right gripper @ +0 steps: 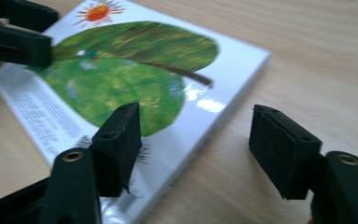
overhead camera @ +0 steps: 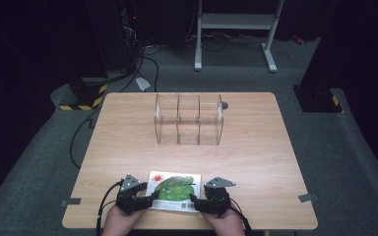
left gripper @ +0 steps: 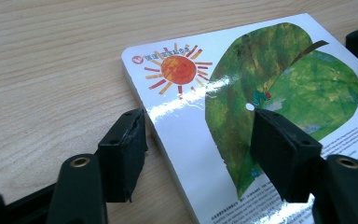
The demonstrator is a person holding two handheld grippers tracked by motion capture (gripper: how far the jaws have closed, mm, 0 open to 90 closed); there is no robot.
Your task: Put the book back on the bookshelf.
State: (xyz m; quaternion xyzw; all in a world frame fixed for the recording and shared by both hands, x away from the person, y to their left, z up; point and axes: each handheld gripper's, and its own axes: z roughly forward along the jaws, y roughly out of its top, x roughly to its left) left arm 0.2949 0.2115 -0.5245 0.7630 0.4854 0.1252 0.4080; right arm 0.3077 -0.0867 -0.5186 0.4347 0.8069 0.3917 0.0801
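The picture book (overhead camera: pixel 173 191) lies flat at the near edge of the desk (overhead camera: pixel 256 162). Left gripper (overhead camera: pixel 150 198) at its left end, fingers (left gripper: pixel 123 149) apart, one above the cover, one off the edge, no squeeze. Right gripper (overhead camera: pixel 194 200) at the other end, fingers (right gripper: pixel 116 144) spread, straddling that edge, not pressing.

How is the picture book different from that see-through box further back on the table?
The picture book lies flat at the near edge, between the left gripper and right gripper; the clear box stands upright mid-table, untouched. The book is opaque, with a green leaf and orange sun; the box is transparent, in three compartments. Both rest on the wooden table.
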